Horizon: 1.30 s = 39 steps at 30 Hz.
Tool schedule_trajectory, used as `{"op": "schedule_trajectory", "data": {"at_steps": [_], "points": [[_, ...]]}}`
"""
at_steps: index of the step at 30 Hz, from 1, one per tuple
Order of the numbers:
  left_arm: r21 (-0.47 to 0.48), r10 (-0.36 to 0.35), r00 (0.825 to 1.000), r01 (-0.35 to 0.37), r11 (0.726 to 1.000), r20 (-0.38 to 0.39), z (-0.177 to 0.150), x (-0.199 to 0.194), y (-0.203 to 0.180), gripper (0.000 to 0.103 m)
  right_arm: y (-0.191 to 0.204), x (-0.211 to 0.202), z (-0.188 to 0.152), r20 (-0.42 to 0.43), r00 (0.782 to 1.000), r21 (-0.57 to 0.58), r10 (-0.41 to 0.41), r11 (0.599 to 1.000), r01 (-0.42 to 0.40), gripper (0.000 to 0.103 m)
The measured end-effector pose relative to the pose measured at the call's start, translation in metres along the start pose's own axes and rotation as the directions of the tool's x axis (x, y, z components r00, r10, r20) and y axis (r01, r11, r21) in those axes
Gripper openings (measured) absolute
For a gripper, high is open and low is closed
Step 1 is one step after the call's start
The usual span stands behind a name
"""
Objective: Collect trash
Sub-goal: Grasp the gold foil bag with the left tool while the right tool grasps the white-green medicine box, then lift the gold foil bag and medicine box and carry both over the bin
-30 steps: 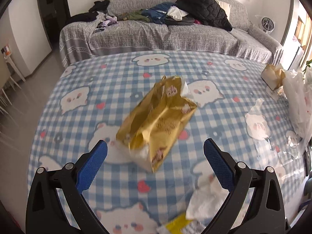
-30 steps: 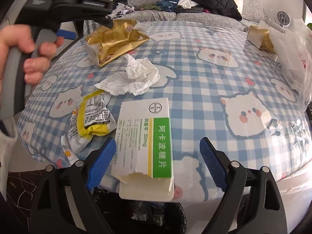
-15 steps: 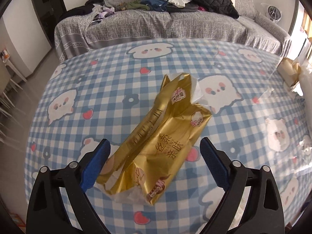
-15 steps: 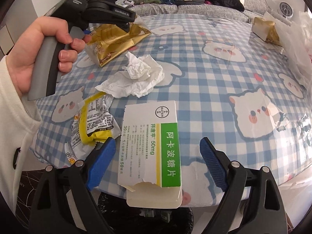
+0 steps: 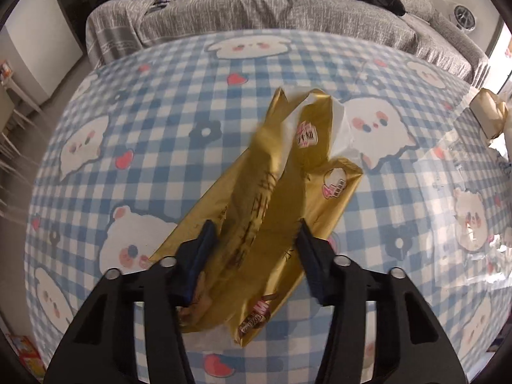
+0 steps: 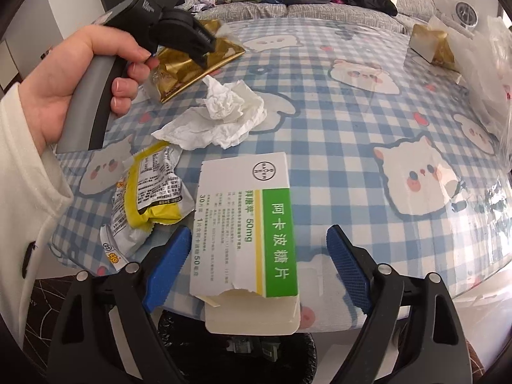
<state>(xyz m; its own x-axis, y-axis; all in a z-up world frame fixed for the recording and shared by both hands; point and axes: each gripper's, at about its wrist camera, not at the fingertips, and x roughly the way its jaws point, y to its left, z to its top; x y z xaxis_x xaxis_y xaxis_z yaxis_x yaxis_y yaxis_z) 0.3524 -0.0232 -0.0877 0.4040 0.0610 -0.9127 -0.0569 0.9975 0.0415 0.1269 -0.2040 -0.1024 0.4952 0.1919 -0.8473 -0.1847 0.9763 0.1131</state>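
Note:
A crumpled gold wrapper (image 5: 281,211) lies on the blue checked tablecloth (image 5: 144,147). My left gripper (image 5: 256,246) points down over its near end; the jaws are closing, the blue pads press both sides and the foil buckles up between them. The right wrist view shows a hand (image 6: 80,73) holding that gripper (image 6: 208,54) on the gold wrapper (image 6: 198,60). My right gripper (image 6: 259,265) straddles a torn white and green medicine box (image 6: 246,224) at the table's near edge. Its jaws are closing a little, and the pads stand apart from the box.
A crumpled white tissue (image 6: 224,118) and a yellow snack wrapper (image 6: 150,192) lie left of the box. Another gold pack (image 6: 428,41) and a clear plastic bag (image 6: 486,64) sit far right. A black-lined bin (image 6: 240,352) stands below the edge. A sofa (image 5: 256,9) with clothes is behind.
My left gripper has come down and forward over the gold wrapper and its jaws have narrowed onto it. The right gripper has stayed over the medicine box.

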Motion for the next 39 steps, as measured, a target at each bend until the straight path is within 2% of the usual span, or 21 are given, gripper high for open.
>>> {"op": "schedule_trajectory", "data": {"at_steps": [2,5,7,9,13,19,25,39], "points": [[-0.01,-0.003,1.0,0.003,1.0,0.004,0.0,0.001,0.001,0.046,-0.003,0.002,0.0,-0.009,1.0,0.006,-0.005,1.0,0.005,0.078],[-0.015,0.005,1.0,-0.005,1.0,0.007,0.001,0.001,0.002,0.038,-0.003,0.001,0.0,-0.004,1.0,-0.002,-0.016,1.0,0.016,0.072],[-0.017,0.016,1.0,-0.016,1.0,0.01,0.001,0.001,0.004,0.026,-0.001,0.001,0.0,0.0,1.0,-0.012,-0.03,0.999,0.03,0.068],[-0.021,0.016,1.0,-0.015,1.0,0.009,0.002,0.001,0.006,0.02,-0.001,0.002,0.001,0.005,0.999,-0.017,-0.05,0.999,0.05,0.059],[0.029,0.042,0.999,-0.043,0.999,0.017,0.0,0.0,0.001,0.006,-0.002,0.002,0.001,0.015,0.998,-0.028,-0.065,0.997,0.065,0.059],[0.02,0.042,0.999,-0.043,0.999,0.031,-0.007,-0.016,0.0,0.002,-0.006,0.002,0.002,0.032,0.998,-0.029,-0.057,0.998,0.058,0.058],[0.002,0.028,0.996,-0.028,1.0,0.083,-0.019,-0.059,0.011,0.002,-0.011,-0.005,0.001,0.055,0.997,-0.01,-0.061,0.998,0.061,0.058],[-0.069,-0.02,0.996,0.027,0.997,0.092,-0.092,-0.133,0.054,0.002,0.004,-0.064,-0.02,0.135,0.988,-0.004,-0.071,0.997,0.073,0.058]]}}
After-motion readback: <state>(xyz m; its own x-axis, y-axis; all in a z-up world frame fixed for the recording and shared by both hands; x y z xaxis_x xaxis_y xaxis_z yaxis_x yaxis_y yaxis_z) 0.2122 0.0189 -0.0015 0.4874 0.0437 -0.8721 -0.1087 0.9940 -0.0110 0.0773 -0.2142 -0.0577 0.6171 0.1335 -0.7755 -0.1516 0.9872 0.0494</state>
